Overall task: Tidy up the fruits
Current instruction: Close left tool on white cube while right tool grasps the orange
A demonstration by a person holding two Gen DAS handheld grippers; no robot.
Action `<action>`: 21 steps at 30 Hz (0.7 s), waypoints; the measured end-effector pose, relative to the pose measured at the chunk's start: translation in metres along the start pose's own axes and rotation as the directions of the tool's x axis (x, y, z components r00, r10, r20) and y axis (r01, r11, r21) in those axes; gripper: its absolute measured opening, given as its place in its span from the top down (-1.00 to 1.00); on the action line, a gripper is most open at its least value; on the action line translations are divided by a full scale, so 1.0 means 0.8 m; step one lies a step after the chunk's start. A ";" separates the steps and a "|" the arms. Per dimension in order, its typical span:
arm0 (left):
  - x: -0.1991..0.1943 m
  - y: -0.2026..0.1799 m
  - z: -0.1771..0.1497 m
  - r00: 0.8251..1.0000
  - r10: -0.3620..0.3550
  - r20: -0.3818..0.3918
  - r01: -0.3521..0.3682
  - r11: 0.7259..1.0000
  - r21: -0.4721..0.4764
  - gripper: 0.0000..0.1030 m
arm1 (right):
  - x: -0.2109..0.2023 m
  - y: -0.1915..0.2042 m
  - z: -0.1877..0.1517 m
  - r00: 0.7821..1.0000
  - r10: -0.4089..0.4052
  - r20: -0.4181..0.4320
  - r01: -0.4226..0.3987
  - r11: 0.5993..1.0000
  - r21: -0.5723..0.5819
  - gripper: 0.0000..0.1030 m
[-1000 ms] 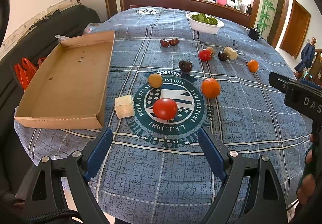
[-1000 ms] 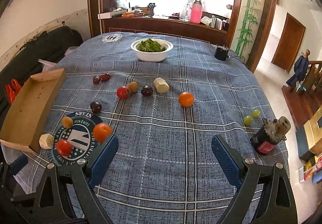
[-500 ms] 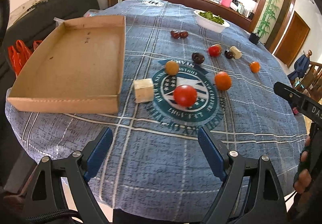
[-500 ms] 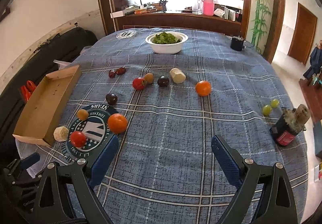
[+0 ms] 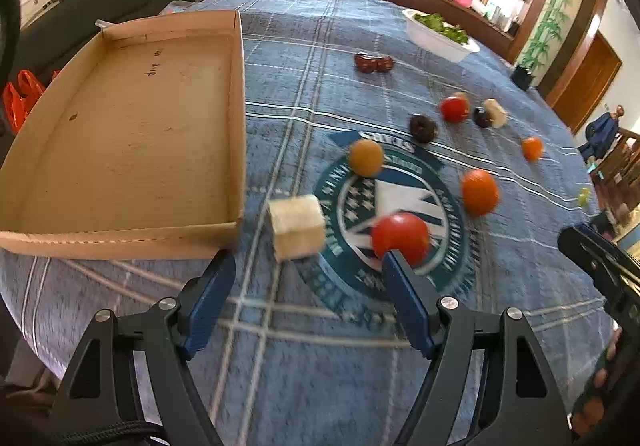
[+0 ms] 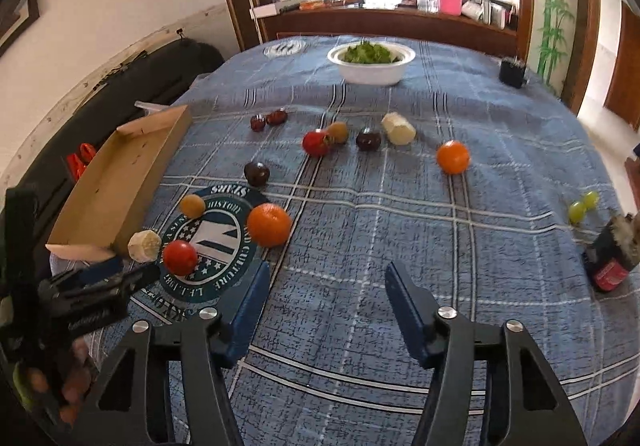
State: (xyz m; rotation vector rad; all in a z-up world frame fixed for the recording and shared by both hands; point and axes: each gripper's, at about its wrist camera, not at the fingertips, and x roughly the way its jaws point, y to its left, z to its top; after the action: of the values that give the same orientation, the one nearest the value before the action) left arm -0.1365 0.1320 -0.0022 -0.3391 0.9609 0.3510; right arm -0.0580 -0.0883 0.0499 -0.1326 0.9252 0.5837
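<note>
Above the table edge | left tool spread, empty, facing pale cube | right tool spread, empty

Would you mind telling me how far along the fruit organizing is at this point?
Nothing looks sorted yet: the cardboard tray holds no fruit. In hand: nothing; the left claw is open, near the pale chunk and the red tomato, and the right claw is open too. Left: the orange, the green grapes and the other pieces scattered on the tablecloth.
</note>
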 end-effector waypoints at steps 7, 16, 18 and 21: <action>0.013 0.009 0.015 1.000 0.018 -0.014 -0.018 1.000 0.014 -0.15 | 0.027 0.006 0.007 0.998 0.043 -0.047 -0.043 0.999 -0.004 0.06; 0.020 0.008 0.027 1.000 0.013 0.008 -0.013 1.000 0.025 0.45 | 0.092 0.029 0.037 0.978 0.182 -0.104 -0.185 0.983 -0.014 0.21; 0.020 0.010 0.027 1.000 0.005 0.010 -0.005 1.000 0.021 0.48 | 0.103 0.036 0.041 0.970 0.211 -0.123 -0.214 0.977 -0.012 0.21; 0.018 0.005 0.022 1.000 0.009 0.022 -0.010 0.999 0.035 0.54 | 0.115 0.047 0.037 0.968 0.198 -0.152 -0.205 0.978 -0.037 0.20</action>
State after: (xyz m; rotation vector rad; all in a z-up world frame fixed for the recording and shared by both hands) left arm -0.1176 0.1455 -0.0056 -0.2983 0.9470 0.3457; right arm -0.0145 -0.0077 0.0011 -0.1312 1.0753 0.7954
